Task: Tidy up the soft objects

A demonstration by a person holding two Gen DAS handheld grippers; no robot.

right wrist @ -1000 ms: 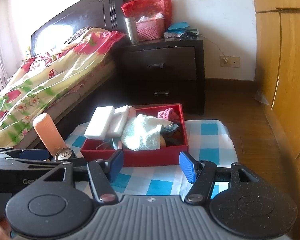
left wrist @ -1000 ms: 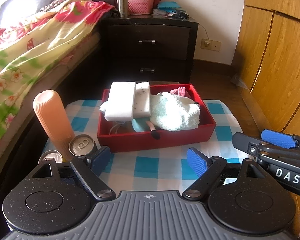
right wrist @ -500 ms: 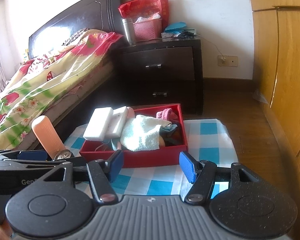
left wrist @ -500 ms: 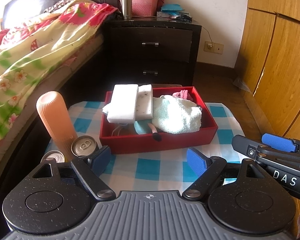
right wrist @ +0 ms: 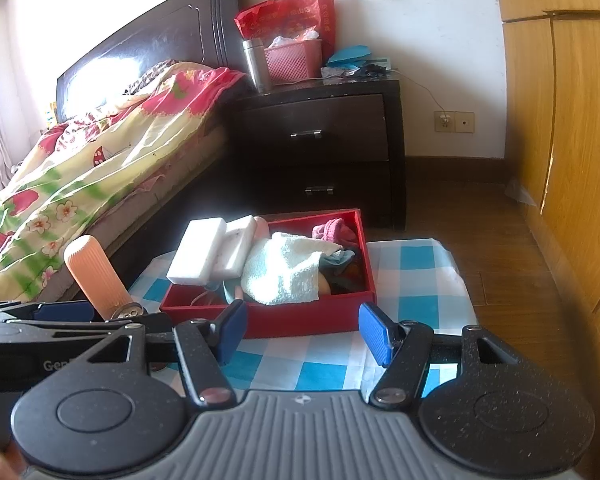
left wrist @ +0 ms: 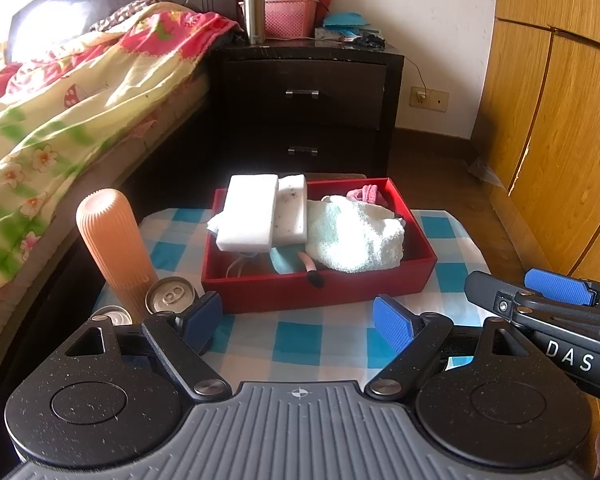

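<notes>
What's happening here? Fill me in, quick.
A person holds two handheld grippers over a low table with a blue-and-white checked cloth. The left gripper and right gripper are both open and empty, hovering short of the red rectangular box. The box already holds two white sponge blocks, a pale fluffy towel and a pink cloth. A ribbed orange cylinder stands beside it.
</notes>
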